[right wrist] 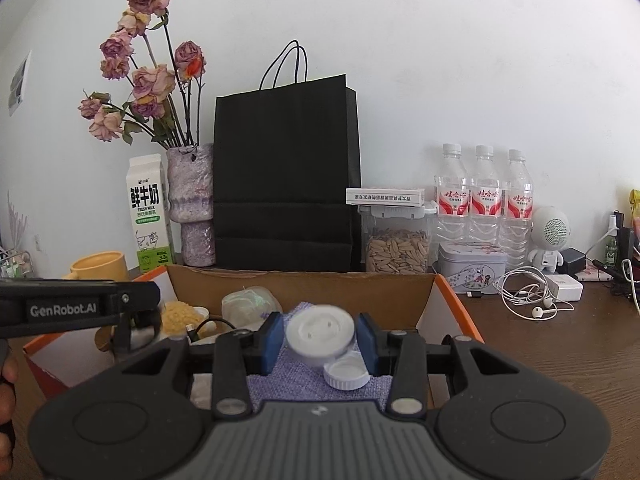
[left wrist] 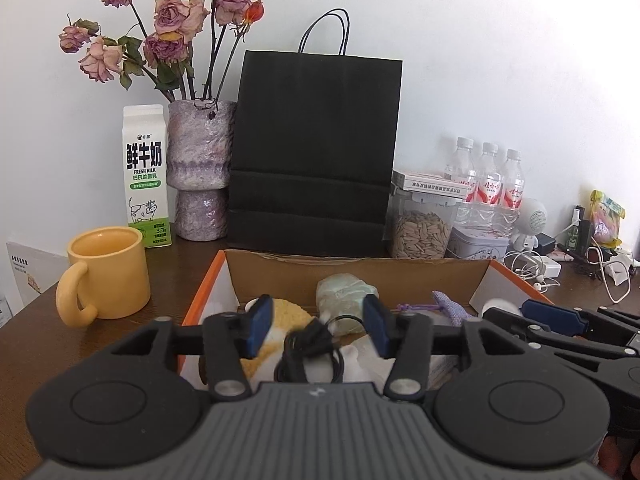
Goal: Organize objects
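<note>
Over the open cardboard box point(left wrist: 360, 262) on the brown table point(left wrist: 172, 280): both grippers, side by side. On the left gripper point(left wrist: 316, 324), fingers wide apart, gripping nothing. Below that gap, down in the box, a curled black cable point(left wrist: 308, 344) on top of something fluffy, white and yellow. Behind it, a pale green lump point(left wrist: 344, 292). On the right gripper point(right wrist: 320, 338), fingers apart too, with a white round lid point(right wrist: 320, 334) between the blue pads, very near both, tipped a bit, not squeezed. Just under it, a small white cap point(right wrist: 346, 374) on a purple cloth point(right wrist: 304, 388) inside the box. Left of the box, a yellow mug point(left wrist: 106, 272). Behind the box, by the wall, a milk carton point(left wrist: 146, 176), a vase point(left wrist: 200, 168) with dried roses, a tall black paper bag point(left wrist: 316, 152), a jar of seeds point(left wrist: 420, 228) and three water bottles point(left wrist: 488, 184).
</note>
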Available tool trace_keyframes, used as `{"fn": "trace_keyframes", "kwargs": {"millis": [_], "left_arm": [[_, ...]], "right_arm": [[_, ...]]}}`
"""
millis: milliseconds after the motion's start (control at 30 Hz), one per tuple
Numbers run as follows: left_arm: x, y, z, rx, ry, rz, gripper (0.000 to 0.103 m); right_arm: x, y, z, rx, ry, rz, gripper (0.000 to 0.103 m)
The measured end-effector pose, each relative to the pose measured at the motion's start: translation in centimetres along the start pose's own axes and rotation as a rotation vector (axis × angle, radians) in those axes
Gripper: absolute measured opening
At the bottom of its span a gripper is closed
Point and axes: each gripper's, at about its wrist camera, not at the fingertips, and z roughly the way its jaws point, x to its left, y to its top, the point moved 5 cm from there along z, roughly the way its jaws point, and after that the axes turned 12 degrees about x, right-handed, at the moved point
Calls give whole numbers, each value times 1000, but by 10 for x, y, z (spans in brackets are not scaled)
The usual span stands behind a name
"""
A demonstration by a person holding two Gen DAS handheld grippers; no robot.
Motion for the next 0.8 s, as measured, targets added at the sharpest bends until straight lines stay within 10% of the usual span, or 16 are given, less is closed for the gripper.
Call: {"fn": "trace_keyframes", "kwargs": {"millis": [100, 800], "left_arm": [[4, 1, -8, -55, 14, -13, 103], [8, -17, -38, -21, 37, 9, 103]], "right_arm": [[-2, -2, -5, -27, -44, 5, 99], [3, -14, -27, -3, -55, -14, 103]]}}
